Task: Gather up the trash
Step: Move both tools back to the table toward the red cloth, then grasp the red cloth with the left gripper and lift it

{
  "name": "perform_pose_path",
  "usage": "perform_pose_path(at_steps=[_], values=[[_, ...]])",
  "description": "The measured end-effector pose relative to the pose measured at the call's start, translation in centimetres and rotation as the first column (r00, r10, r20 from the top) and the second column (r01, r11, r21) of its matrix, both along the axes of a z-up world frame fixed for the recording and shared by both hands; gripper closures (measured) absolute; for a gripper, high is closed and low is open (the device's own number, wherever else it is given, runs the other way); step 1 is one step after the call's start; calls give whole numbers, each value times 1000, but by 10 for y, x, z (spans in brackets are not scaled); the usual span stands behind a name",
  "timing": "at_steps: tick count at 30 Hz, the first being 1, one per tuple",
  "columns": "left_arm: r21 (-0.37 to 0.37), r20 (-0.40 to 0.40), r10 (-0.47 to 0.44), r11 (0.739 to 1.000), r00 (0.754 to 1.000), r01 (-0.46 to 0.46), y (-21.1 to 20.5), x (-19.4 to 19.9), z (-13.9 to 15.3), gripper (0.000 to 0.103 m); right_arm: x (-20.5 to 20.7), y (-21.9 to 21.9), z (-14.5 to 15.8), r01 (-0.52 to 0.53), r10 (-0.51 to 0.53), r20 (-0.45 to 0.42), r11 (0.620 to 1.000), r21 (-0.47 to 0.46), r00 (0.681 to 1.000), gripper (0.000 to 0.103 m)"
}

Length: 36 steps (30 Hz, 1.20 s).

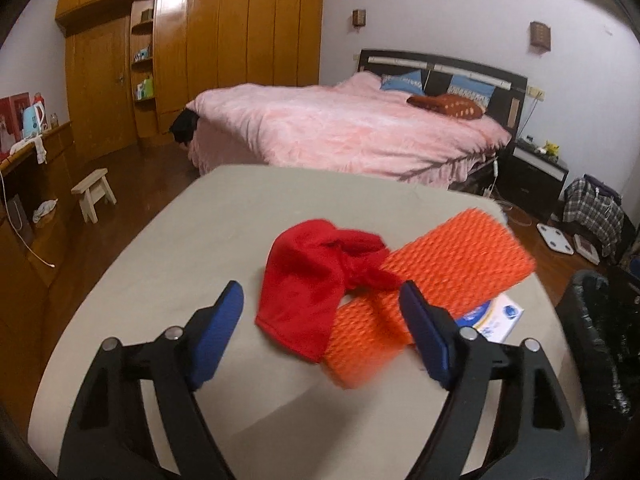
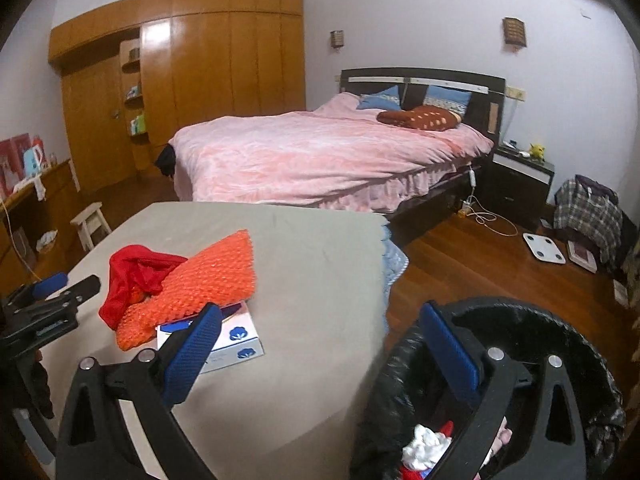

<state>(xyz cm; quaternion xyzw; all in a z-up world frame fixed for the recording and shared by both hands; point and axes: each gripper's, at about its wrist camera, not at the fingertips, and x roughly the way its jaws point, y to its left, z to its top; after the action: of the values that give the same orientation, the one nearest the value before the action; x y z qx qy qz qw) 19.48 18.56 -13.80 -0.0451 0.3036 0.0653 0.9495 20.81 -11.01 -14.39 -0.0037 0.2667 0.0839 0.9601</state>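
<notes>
A red plastic bag (image 1: pixel 312 280) lies crumpled on the grey table (image 1: pixel 200 240), partly over an orange foam net (image 1: pixel 448 268). A white and blue tissue box (image 1: pixel 494 318) lies under the net. My left gripper (image 1: pixel 322 300) is open and empty, just short of the red bag. The bag (image 2: pixel 136 276), net (image 2: pixel 200 284) and box (image 2: pixel 236 340) also show in the right wrist view. My right gripper (image 2: pixel 320 320) is open and empty, above the table's right edge and the black-lined trash bin (image 2: pixel 560 340), which holds crumpled trash (image 2: pixel 426 444).
A pink-covered bed (image 1: pixel 340 128) stands beyond the table. A wooden wardrobe (image 1: pixel 220 40) fills the far wall. A small stool (image 1: pixel 94 192) stands on the wood floor at left. A scale (image 2: pixel 544 248), clothes and a nightstand (image 2: pixel 520 184) are at right.
</notes>
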Motion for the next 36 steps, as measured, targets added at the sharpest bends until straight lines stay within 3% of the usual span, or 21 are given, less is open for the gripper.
perform_pose_path(at_steps=[12, 15, 17, 22, 31, 36], values=[[-5, -70, 0, 1000, 998, 0, 15, 37, -30, 40, 25, 16, -19, -17, 17, -38, 1000, 9, 999, 6], [-24, -106, -3, 1000, 994, 1, 19, 46, -39, 52, 26, 22, -23, -20, 21, -46, 1000, 6, 999, 6], [-38, -130, -18, 999, 991, 13, 20, 50, -44, 67, 27, 22, -25, -22, 22, -52, 1000, 4, 998, 6], [-60, -123, -43, 998, 991, 36, 22, 52, -46, 93, 27, 26, -31, -28, 28, -70, 1000, 1, 997, 6], [-78, -29, -8, 997, 1000, 5, 27, 19, -18, 96, 28, 24, -30, -30, 30, -69, 1000, 4, 997, 6], [-83, -32, 2, 997, 999, -4, 29, -1, -9, 96, 26, 26, -31, -37, 38, -68, 999, 10, 997, 6]])
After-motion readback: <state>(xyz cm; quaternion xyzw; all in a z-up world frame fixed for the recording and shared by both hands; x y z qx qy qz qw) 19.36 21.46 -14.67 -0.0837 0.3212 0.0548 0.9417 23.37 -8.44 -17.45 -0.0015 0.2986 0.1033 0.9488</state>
